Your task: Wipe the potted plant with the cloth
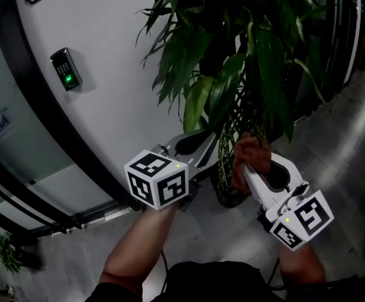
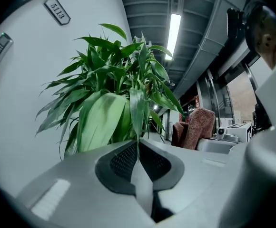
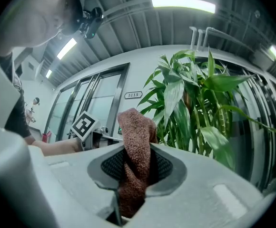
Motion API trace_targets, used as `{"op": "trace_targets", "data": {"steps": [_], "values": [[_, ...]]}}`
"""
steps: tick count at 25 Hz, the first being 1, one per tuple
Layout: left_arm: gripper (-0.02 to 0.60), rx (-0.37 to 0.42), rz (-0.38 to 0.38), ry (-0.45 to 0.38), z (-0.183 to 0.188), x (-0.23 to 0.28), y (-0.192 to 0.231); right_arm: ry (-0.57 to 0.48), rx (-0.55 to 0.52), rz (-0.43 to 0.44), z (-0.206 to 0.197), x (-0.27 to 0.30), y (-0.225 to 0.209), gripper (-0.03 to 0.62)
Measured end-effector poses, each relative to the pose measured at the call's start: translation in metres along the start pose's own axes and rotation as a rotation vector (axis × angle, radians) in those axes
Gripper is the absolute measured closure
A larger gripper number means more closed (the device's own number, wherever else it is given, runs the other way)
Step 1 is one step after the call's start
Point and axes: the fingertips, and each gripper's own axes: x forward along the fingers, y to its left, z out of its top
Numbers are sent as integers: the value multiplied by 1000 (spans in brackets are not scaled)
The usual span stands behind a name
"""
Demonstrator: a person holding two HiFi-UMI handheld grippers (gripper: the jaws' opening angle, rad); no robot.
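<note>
Plant point(image 1: 233, 55) at 12 o'clock.
Left hand-held gripper point(image 2: 138, 146) closed on a leaf point(image 2: 137, 110); right hand-held gripper point(image 3: 137, 152) clamps the cloth point(image 3: 135, 129).

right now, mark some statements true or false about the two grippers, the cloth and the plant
1. The right gripper is clamped on a brown cloth. True.
2. The left gripper holds the cloth. False: a green leaf runs down between its closed jaws.
3. The potted plant stands beside a white wall. True.
4. The wall keypad shows a red light. False: the keypad glows green.
</note>
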Motion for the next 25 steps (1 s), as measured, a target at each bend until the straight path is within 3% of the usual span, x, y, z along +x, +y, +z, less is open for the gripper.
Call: {"op": "trace_targets", "data": {"steps": [5, 12, 21, 25], "values": [[560, 12, -15, 12, -12, 2, -2, -2, -10, -4, -3, 4, -3, 519], [563, -9, -128, 32, -17, -12, -6, -22, -52, -68, 18, 21, 13, 519], [563, 33, -292, 95, -25, -23, -7, -31, -115, -280, 48, 52, 16, 519], [563, 16, -374, 109, -28, -30, -10, -17, -165, -366, 62, 61, 11, 519]]}}
